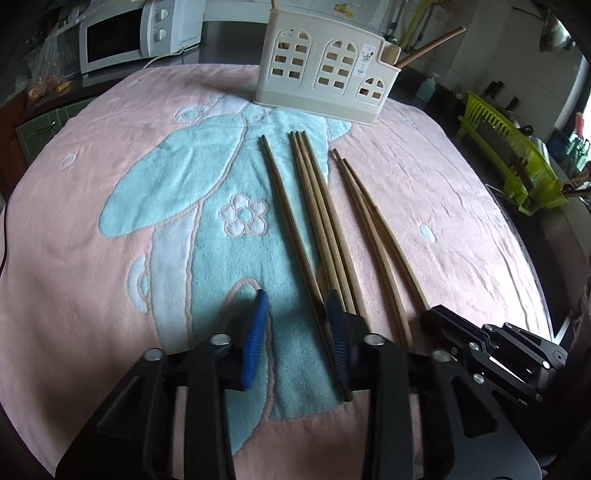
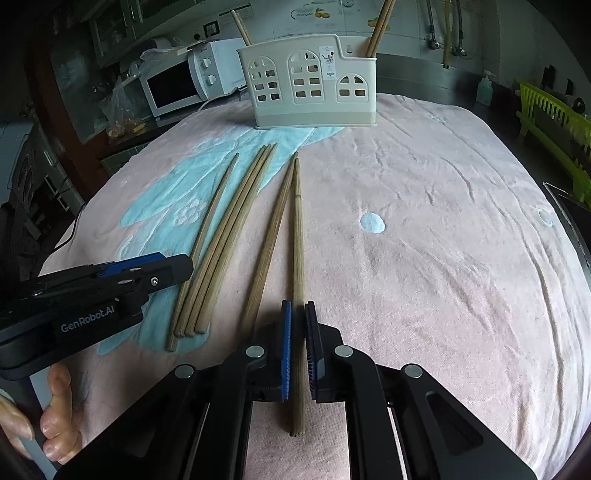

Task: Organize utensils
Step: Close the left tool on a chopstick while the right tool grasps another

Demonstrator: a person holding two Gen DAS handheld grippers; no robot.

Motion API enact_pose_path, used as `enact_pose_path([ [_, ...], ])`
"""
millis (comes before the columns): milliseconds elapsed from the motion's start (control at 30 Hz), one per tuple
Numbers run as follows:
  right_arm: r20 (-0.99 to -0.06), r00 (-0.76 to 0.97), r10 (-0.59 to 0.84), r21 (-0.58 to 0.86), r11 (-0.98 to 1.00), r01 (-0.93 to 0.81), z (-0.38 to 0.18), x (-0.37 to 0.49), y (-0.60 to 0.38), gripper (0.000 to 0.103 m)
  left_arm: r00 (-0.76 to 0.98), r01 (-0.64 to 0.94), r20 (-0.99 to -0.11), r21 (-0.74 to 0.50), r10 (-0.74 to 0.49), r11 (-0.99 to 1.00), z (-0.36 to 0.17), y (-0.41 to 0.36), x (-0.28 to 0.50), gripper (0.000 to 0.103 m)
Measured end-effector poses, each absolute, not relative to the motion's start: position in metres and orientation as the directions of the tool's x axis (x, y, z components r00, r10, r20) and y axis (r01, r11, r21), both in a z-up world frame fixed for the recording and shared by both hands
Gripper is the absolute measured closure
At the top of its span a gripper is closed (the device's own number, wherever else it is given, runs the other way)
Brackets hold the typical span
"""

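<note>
Gripped chopstick (image 2: pixel 298 258), tip toward holder (image 2: pixel 308 85)

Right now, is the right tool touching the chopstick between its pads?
Touching. The right wrist view shows the right tool closed on the chopstick, both blue pads pressing its sides.

This is a home kitchen. A white microwave (image 1: pixel 127 35) stands on the counter at the back, a lime-green dish rack (image 1: pixel 513 162) sits off to one side near a soap bottle (image 2: pixel 484 86), and pipes and hoses (image 2: pixel 445 31) run down the wall behind. The worktop is spread with a pink towel (image 1: pixel 424 206) bearing a pale blue cartoon pattern, and on it stand a cream utensil caddy with window-shaped cut-outs (image 2: pixel 308 86) and loose wooden chopsticks (image 2: pixel 236 236), all ordinary household things.
</note>
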State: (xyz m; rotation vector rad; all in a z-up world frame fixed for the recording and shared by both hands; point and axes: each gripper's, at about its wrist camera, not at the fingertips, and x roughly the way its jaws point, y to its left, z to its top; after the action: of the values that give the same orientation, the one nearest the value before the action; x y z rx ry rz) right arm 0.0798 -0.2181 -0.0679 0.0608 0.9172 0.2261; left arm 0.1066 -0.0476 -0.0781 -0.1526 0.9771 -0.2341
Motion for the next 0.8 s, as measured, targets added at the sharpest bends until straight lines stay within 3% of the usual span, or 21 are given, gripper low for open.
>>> enact_pose_path([
  [367,-0.763,0.589,0.266,0.196,0.964,-0.181,-0.069,0.078,-0.225,0.096,0.566,0.058,-0.81,-0.143,-0.151,0.988,-0.078,-0.064,0.103,0.076],
  [567,-0.758,0.589,0.281,0.212,0.96,-0.185,-0.069,0.077,-0.227,0.096,0.572,0.085,-0.816,-0.044,-0.085,0.995,-0.077,-0.07,0.103,0.084],
  [800,-0.756,0.587,0.292,0.226,0.956,-0.185,-0.07,0.078,-0.228,0.096,0.583,0.084,-0.806,-0.07,-0.106,0.994,-0.078,-0.061,0.102,0.085],
])
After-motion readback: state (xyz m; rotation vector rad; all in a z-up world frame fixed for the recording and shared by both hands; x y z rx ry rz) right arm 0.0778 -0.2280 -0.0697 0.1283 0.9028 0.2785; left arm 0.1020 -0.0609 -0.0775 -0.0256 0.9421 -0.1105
